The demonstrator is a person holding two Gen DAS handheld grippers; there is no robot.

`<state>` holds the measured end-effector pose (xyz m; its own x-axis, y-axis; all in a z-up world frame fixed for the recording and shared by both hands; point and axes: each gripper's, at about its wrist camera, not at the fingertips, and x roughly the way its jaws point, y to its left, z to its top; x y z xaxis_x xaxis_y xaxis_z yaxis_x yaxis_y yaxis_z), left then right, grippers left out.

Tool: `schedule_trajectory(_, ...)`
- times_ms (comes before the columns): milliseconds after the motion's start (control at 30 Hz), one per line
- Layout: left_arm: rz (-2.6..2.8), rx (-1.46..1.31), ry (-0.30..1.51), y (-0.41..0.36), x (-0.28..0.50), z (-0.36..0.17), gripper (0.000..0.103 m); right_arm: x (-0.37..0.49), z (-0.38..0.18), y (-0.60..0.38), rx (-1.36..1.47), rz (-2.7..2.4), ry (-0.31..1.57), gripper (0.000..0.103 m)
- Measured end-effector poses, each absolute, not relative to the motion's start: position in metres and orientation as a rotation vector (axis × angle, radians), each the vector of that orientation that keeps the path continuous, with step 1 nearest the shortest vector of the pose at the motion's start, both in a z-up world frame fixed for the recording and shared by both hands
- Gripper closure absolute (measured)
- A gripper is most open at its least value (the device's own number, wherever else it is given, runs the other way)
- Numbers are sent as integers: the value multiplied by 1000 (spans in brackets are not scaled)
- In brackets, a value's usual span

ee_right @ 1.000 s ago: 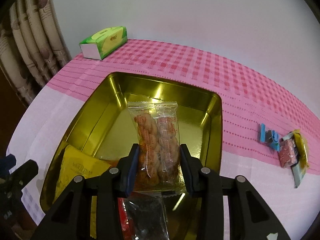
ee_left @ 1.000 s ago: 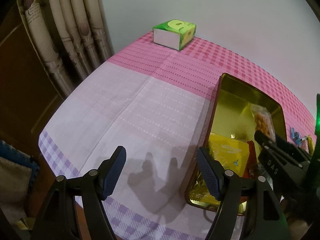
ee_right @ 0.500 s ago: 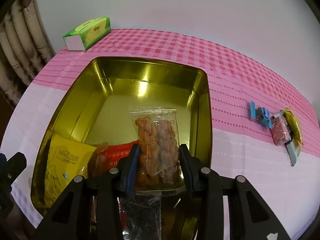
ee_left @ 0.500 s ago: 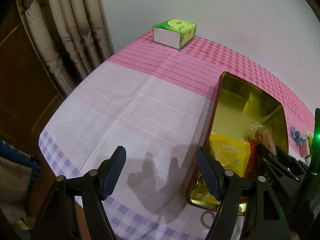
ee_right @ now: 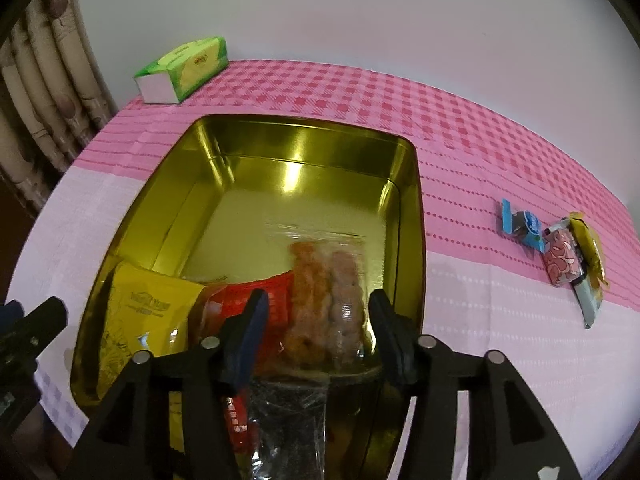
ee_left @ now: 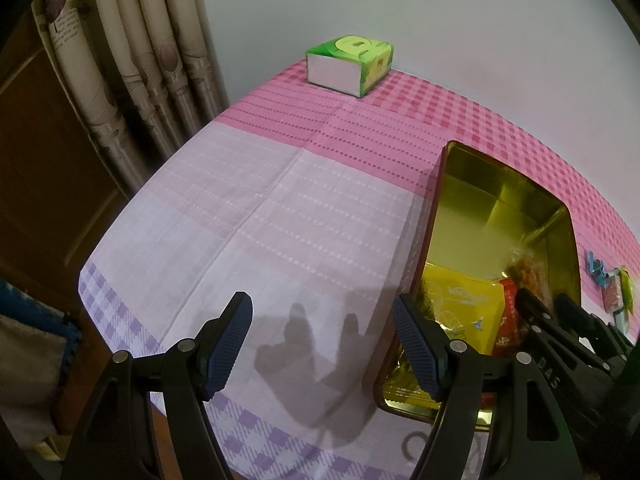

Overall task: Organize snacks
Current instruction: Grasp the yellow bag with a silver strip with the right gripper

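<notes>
An open gold tin point(ee_right: 404, 200) lies on the pink checked tablecloth. Inside its near end are a yellow packet point(ee_right: 148, 308), a red packet point(ee_right: 248, 300) and a clear packet of brown twisted snacks point(ee_right: 324, 304). My right gripper point(ee_right: 320, 320) straddles the clear packet; its jaws are opening and both pads stand off the wrapper. The packet leans on the red one, its image blurred. My left gripper point(ee_left: 322, 344) hangs open and empty over bare cloth left of the tin point(ee_left: 440, 184). The right gripper point(ee_left: 546, 300) shows in the left wrist view over the tin.
Several small wrapped snacks point(ee_right: 560, 256) lie on the cloth right of the tin. A green tissue box point(ee_right: 184, 70) stands at the far left corner by the wall. Curtains point(ee_left: 140, 60) hang beyond the table's left edge. A dark clear packet point(ee_right: 288, 420) lies under the right gripper.
The right gripper carried the clear snack packet down to the tin's near end, then its jaws spread away from it. The left gripper has not moved.
</notes>
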<state>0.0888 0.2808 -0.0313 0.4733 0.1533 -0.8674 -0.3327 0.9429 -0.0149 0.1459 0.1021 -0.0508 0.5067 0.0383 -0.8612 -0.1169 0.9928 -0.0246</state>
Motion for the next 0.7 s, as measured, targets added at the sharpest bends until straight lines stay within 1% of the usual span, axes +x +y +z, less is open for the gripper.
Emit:
schedule_trajectory(100,298,-185,1034,280,89,-32,30,139,-43,96,-55,130,1016,52)
schedule_trajectory(200,298,-176,1033,280,88,-32,30,132,-33,82,-32,163,987,49)
schedule_trajectory(267,301,-170,1033,280,88,-32,30,127,-25,68,-7,220,962,51)
schedule_trajectory(367,309,-160,1032,280,89,-32,30,123,-16,41,-9,205,929,47)
schedule_trajectory(533,328,-130,1028,279,89,-34,30,126,-4,-38,2,136,873,47)
schedule_trajectory(700,341,-100,1022,276,89,-36,30,145,-10,-127,-8,-14,878,47)
